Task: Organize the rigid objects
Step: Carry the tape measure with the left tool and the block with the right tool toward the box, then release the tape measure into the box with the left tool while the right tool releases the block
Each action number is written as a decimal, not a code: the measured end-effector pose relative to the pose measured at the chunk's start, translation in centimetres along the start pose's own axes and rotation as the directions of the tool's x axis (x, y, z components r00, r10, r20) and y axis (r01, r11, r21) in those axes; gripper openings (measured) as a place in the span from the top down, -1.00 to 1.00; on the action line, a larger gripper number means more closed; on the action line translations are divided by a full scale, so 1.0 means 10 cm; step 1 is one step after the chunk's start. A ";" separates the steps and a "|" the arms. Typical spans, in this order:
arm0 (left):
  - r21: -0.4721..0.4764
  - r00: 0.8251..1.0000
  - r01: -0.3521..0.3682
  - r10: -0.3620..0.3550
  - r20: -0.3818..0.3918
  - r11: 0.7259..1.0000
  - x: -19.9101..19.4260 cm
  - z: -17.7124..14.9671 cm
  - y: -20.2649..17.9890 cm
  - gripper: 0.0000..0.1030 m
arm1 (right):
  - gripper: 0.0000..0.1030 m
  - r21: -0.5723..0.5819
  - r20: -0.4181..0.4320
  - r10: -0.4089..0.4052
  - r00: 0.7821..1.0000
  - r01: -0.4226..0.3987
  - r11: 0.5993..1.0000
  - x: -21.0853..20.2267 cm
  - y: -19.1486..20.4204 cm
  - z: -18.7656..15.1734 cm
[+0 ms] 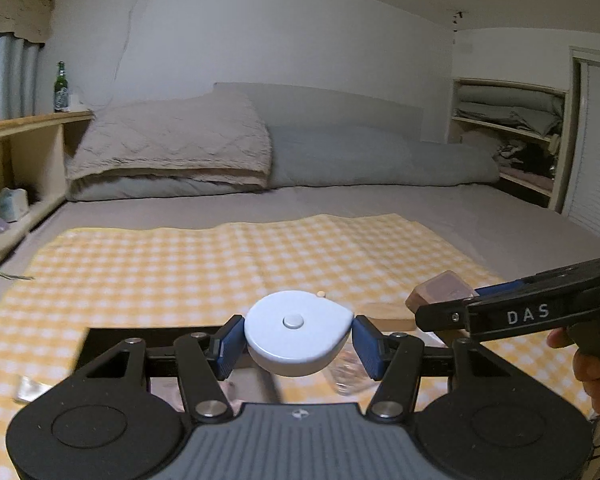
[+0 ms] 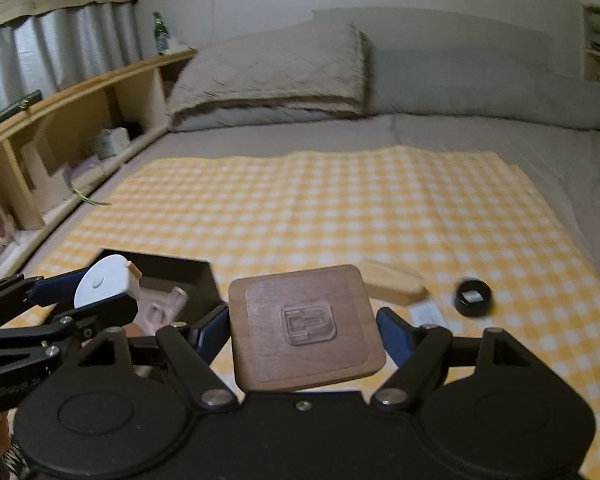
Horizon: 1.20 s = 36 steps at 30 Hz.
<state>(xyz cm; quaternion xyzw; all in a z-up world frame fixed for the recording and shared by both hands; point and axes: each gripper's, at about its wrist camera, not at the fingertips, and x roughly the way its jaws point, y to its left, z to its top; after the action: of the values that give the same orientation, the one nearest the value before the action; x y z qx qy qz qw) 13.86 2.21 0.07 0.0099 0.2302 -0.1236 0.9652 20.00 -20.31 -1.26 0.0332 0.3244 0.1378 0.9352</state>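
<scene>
left tongs (image 1: 298, 340): clamped on white tape measure (image 1: 296, 334) | right tongs (image 2: 304, 330): clamped on wooden block (image 2: 304, 326)

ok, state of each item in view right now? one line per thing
left gripper: shut on the white round tape measure, held off the cloth
right gripper: shut on the square wooden block, lifted, tilted
black box: open-topped, on the checked cloth, clear items inside
light wooden piece: lying flat on the cloth
small black round case: resting on the cloth, apart from the others
green bottle: upright on the shelf
</scene>
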 end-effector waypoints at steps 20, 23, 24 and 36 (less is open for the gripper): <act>0.013 0.962 -0.090 0.090 -0.258 0.996 0.58 0.23 1.13 -0.15 | -0.54 -0.030 -0.161 0.174 0.972 -0.181 0.983 0.68 1.12 0.14; -0.009 0.949 -0.097 0.090 -0.303 0.995 0.74 0.22 1.26 -0.15 | -0.54 -0.015 -0.203 0.187 0.961 -0.194 0.981 0.79 1.24 0.10; -0.022 0.944 -0.096 0.084 -0.319 0.995 0.80 0.22 1.30 -0.15 | -0.54 -0.005 -0.214 0.191 0.958 -0.197 0.980 0.83 1.27 0.09; 0.007 0.897 -0.121 0.112 -0.428 0.993 1.20 0.10 1.47 -0.15 | -0.54 0.067 -0.284 0.211 0.935 -0.200 0.977 1.13 1.53 0.00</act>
<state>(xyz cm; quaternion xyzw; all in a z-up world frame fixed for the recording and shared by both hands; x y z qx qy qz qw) 28.29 13.56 -4.94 0.0410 0.4364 -0.0581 0.8970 24.88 -2.43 -5.66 0.0638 0.4553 0.2322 0.8572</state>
